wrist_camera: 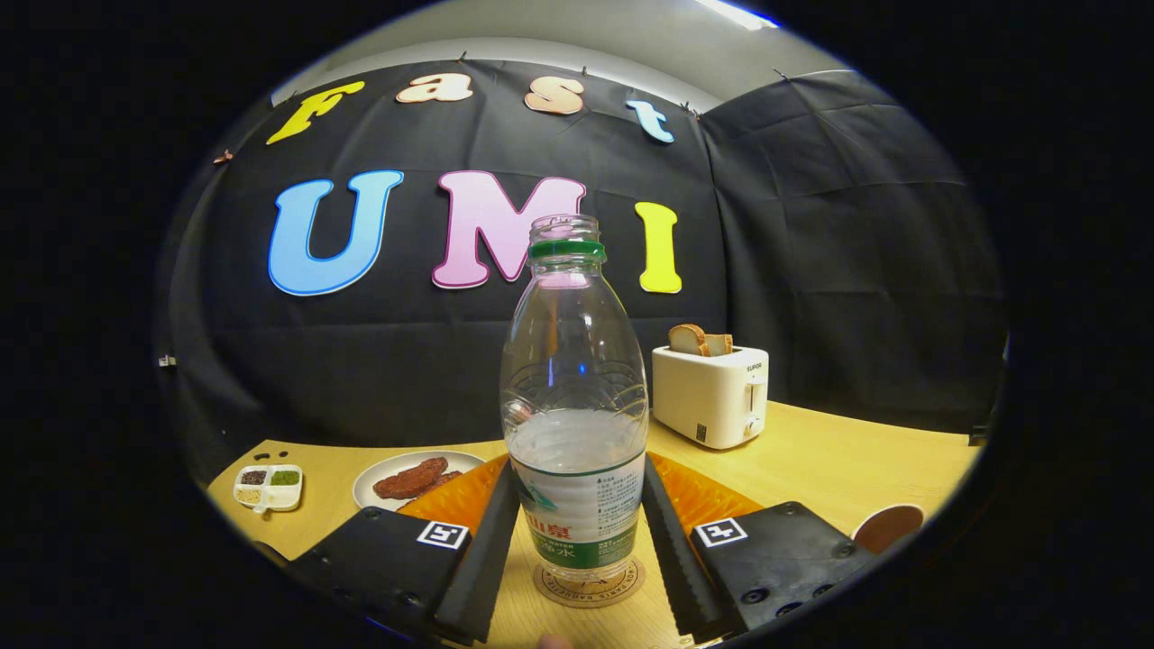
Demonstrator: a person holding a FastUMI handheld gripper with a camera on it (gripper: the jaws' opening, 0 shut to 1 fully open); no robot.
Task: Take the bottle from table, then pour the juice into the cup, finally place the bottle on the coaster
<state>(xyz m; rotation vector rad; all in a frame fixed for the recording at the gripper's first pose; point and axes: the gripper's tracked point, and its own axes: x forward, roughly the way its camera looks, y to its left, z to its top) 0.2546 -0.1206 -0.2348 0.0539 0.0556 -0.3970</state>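
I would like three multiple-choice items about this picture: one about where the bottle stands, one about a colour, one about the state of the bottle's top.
1. Where does the bottle stand?
A. on the plate
B. on the coaster
C. on the toaster

2. What colour is the ring on the bottle's neck?
A. green
B. red
C. blue

3. How is the bottle's mouth?
A. closed by a cap
B. plugged with a cork
C. open, no cap

Answers:
1 B: its base rests on the round coaster, between the fingers of the gripper, which lie along its sides.
2 A: a green band circles the neck.
3 C: the bare threads show at the top above the ring.
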